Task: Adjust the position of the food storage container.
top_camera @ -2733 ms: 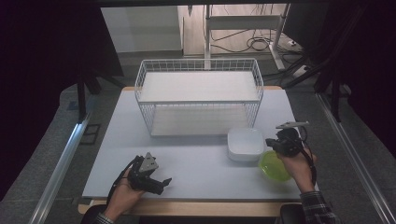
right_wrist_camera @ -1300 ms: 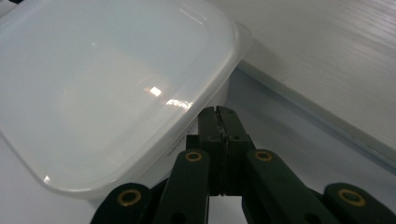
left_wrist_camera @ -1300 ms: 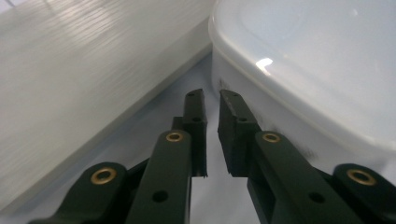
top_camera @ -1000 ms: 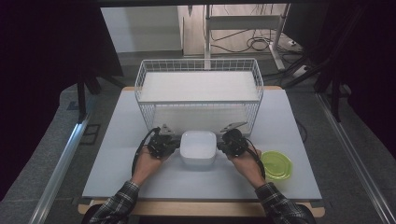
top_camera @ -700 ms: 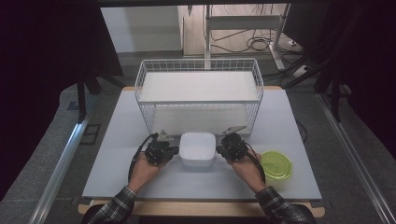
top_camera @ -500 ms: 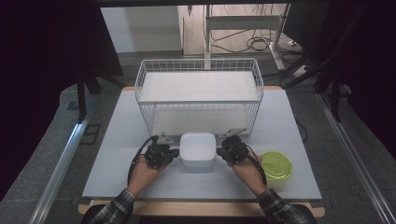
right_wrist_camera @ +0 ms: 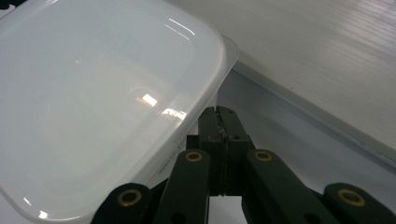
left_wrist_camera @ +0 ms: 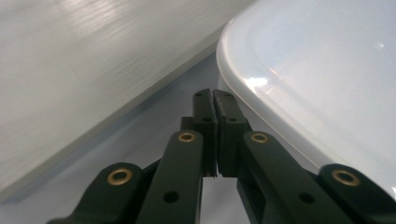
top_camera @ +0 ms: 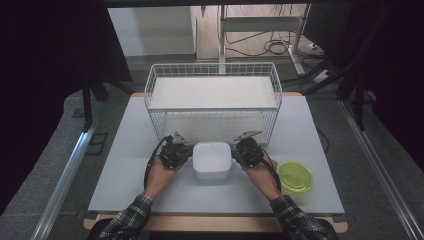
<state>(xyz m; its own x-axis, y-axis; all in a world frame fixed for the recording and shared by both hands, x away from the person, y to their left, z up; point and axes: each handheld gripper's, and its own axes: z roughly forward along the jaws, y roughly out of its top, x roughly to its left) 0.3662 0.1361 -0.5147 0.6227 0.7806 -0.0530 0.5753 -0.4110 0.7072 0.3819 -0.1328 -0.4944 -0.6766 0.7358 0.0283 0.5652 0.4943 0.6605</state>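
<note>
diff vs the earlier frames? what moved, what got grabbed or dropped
The white container went from the right, beside the green lid, to the table's middle in front of the wire basket. The right gripper left the lid and the left gripper came up from the near edge; both now flank the container, jaws shut, nothing between them. Over the last second, little changed. Lid and basket stayed put.

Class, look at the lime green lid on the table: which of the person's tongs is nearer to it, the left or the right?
Right. The right tongs sit between the white container and the green lid, shut beside the container's right edge. The left tongs are shut on the container's far side, farther from the lid.
</note>
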